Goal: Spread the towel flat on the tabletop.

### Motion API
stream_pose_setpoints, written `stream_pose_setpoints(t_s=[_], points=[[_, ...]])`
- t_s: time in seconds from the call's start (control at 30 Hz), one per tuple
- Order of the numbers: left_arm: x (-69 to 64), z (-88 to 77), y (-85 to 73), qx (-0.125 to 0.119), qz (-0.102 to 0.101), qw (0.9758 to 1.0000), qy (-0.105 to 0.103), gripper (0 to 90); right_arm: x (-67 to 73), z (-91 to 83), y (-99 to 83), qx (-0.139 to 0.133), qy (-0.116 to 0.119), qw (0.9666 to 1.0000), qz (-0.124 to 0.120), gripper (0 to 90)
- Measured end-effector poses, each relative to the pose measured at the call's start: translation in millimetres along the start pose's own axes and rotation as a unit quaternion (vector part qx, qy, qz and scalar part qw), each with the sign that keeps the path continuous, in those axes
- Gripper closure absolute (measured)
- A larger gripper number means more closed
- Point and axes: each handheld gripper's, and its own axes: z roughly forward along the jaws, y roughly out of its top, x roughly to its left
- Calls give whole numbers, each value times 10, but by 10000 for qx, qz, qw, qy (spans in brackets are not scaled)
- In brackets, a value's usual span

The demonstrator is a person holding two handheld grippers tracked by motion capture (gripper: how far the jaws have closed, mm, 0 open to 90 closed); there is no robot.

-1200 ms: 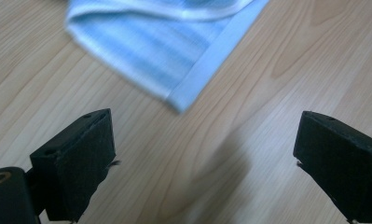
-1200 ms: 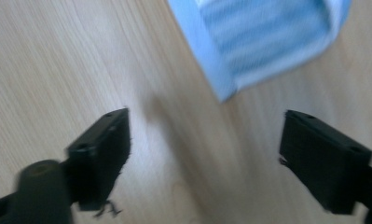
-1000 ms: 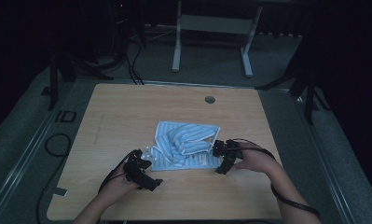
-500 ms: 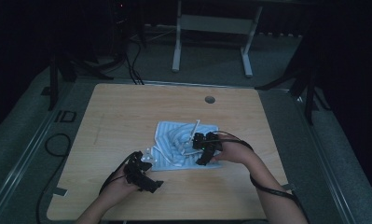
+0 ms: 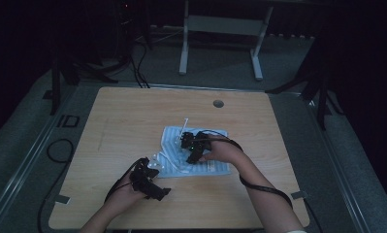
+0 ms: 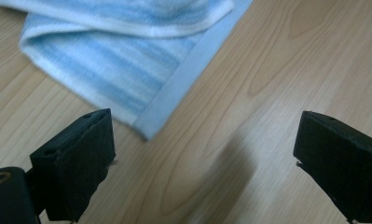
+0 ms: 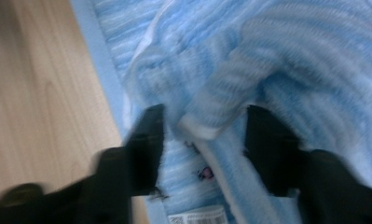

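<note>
The blue striped towel (image 5: 196, 150) lies mid-frame on the bench (image 5: 133, 116). The right tool (image 5: 190, 148) sits over its centre, jaws parted around a raised fold. The left tool (image 5: 150, 182), released, waits lower left, just off the towel's corner.

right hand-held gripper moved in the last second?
Yes. The right hand-held gripper went from the towel's right edge leftward and slightly away from the person, toward the table's middle, over the towel.

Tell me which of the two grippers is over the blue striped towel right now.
The right gripper: it sits over the towel, its open jaws straddling a fold. The left gripper, also open, is over bare table beside the towel's corner.
</note>
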Motion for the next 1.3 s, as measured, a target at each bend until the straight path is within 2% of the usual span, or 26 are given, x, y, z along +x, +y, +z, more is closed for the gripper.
stream_pose_setpoints(t_s=[0.03,0.07,0.13,0.2,0.23,0.3,0.4,0.53,0.6,0.73,0.87,0.9,0.97,1.07,1.13,1.2,1.23,1.3], points=[[-16,2,22,-25,42,10000,36,64,0,0,6,-22,-73,10000,-15,690],[-31,3,44,-68,82,9999,57,91,0,-13,6,-48,-128,9999,-44,801],[-54,8,91,-191,154,9997,46,134,10,-62,-9,-109,-145,9998,-111,860],[-82,17,144,-288,259,9991,164,170,9,-133,-34,-201,-221,9995,-92,867],[-90,21,174,-337,313,9987,210,226,-1,-170,-51,-251,-270,9993,-115,867],[-104,50,241,-358,332,9985,235,269,-22,-249,-86,-326,-336,9989,-38,868],[-112,122,342,-270,382,9984,311,276,-68,-338,-139,-393,-389,9985,41,868],[-118,253,475,-185,339,9983,440,330,-113,-390,-197,-431,-428,9980,162,867],[-133,322,541,-83,403,9980,484,401,-130,-392,-224,-442,-443,9979,176,867],[-153,477,651,112,379,9975,582,403,-155,-375,-274,-464,-394,9977,307,866],[-150,593,688,303,400,9966,647,430,-167,-354,-311,-456,-357,9978,329,866],[-146,602,696,276,356,9970,625,437,-171,-351,-323,-446,-333,9979,345,866],[-147,583,713,223,343,9968,690,594,-174,-352,-353,-440,-346,9978,349,866],[-138,527,730,133,314,9974,628,765,-179,-361,-399,-447,-348,9977,376,866],[-135,472,744,119,329,9983,471,798,-173,-371,-428,-425,-348,9978,377,866],[-149,402,753,62,372,9985,409,804,-168,-387,-460,-445,-348,9976,395,866],[-158,368,757,63,369,9989,288,803,-162,-395,-479,-446,-362,9976,379,866],[-199,313,762,3,408,9988,273,800,-150,-417,-517,-481,-367,9974,395,866]])
